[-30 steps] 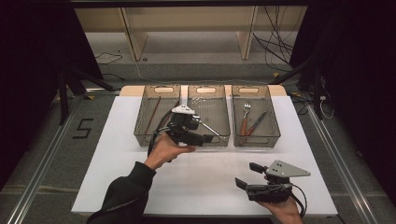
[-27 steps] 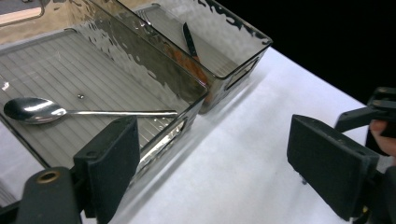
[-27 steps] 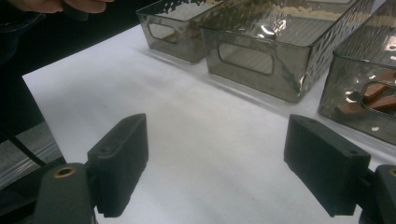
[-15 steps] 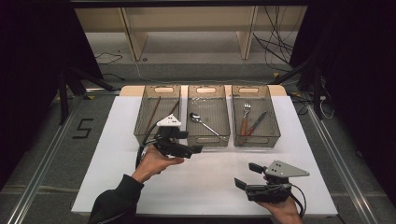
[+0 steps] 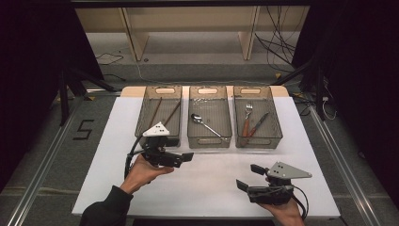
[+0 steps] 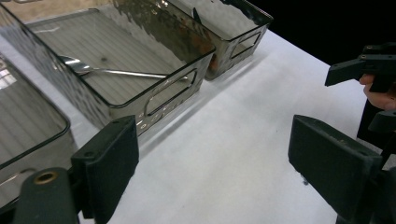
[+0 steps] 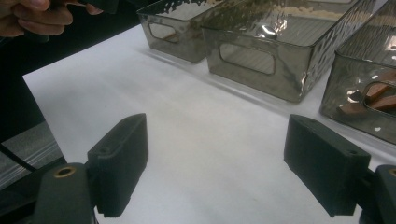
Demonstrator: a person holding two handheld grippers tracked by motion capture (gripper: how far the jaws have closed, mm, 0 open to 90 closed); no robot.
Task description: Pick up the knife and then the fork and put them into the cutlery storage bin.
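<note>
Left gripper (image 5: 181,157) now drawn back from the middle bin (image 5: 209,139) toward the table's near edge, jaws wide and empty, silver spoon (image 5: 205,125) lying diagonally inside that bin, bowl far-left, right gripper (image 5: 248,177) jaws wide, empty, three smoky transparent bins, one spoon.

White table top (image 5: 117,141) on a grey floor (image 5: 42,155); metal rails (image 5: 28,197) run along both sides. A black "5" (image 5: 83,129) is marked on the floor at left. Behind the table: a pale wooden shelf frame (image 5: 188,21), black cables (image 5: 277,42) on the floor. Black curtains (image 5: 357,70) on both sides. Even overhead light.
</note>
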